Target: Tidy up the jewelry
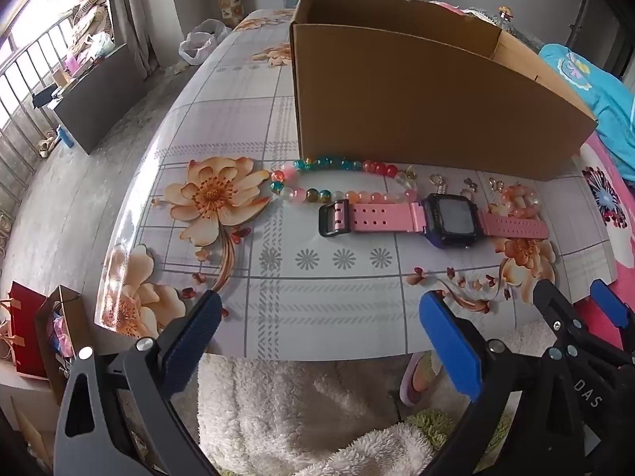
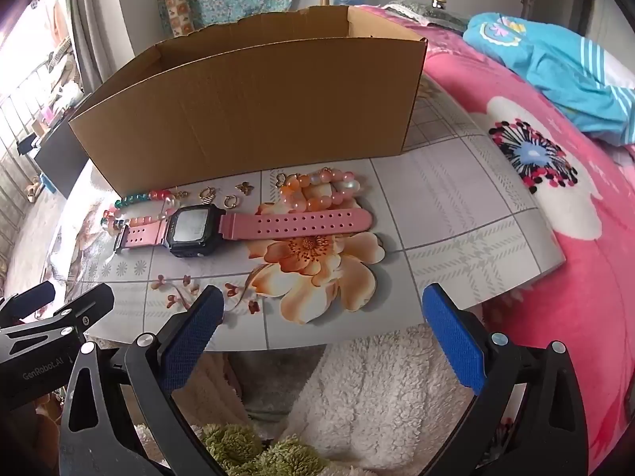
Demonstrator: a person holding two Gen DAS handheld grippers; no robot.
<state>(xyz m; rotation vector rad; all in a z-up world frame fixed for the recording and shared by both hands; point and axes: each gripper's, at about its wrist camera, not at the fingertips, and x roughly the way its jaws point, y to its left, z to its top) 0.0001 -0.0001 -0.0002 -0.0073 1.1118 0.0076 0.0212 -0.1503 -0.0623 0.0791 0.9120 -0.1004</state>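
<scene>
Jewelry is laid in a row on the worktop (image 1: pixel 317 309), just in front of the near wall of an open cardboard box (image 1: pixel 428 107). A pink-strapped watch (image 1: pixel 432 218) with a black square face lies flat, its straps extended toward 3 and 9 o'clock. At 11 o'clock from the watch face, a string of multicoloured beads (image 1: pixel 337 182) is stretched along the box wall, one end touching the watch near the strap. At 1 o'clock from the face, a bunched peach bead bracelet (image 2: pixel 321 194) rests against the right strap. Small gold earrings (image 2: pixel 208 195) and a butterfly charm (image 2: pixel 245 187) are scattered between the two bead pieces, close to the box.

The left gripper (image 1: pixel 317 337) is held at 6 o'clock of the watch, over the near worktop edge, its blue fingers (image 1: pixel 448 345) spread wide with nothing between them. The right gripper (image 2: pixel 321 337) is held likewise at the near edge, fingers (image 2: pixel 452 337) spread and nothing held. A pink floral bedcover (image 2: pixel 575 218) lies at 3 o'clock of the worktop.
</scene>
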